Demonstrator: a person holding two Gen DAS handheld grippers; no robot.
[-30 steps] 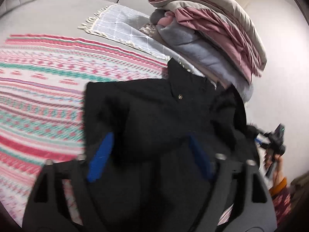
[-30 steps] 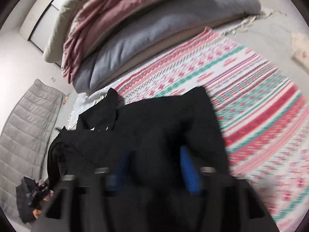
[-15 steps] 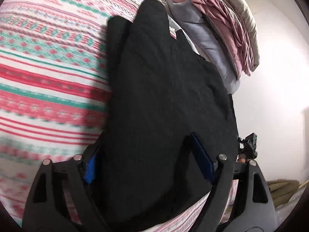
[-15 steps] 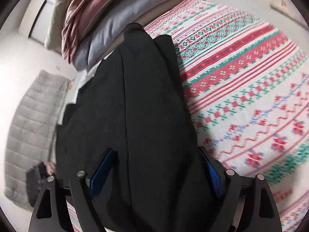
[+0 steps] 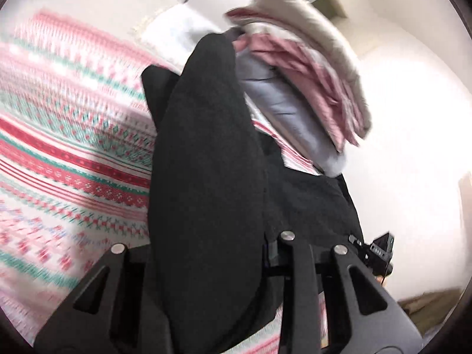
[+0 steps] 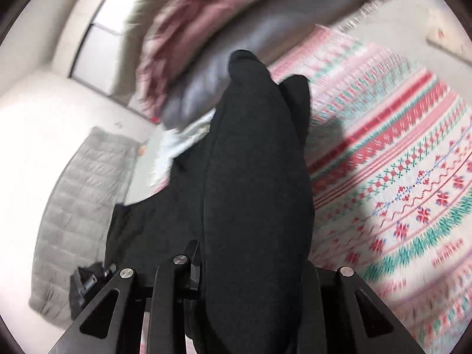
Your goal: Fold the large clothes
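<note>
Bunching garment: black garment [image 5: 206,177] humps thickly, stretching toward twelve o'clock over striped blanket [image 5: 67,153].
Left gripper [image 5: 206,253]: closing, cloth between.
Right gripper [image 6: 253,265]: closing likewise; pads seemingly buried.

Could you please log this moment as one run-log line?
left tongs: closing on black garment | right tongs: closing on it | patterned blanket beneath

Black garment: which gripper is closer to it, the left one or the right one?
Neither, it's a tie. The left gripper is closing its jaws on a bunched fold of the black garment, and the right gripper is closing on another fold.
</note>
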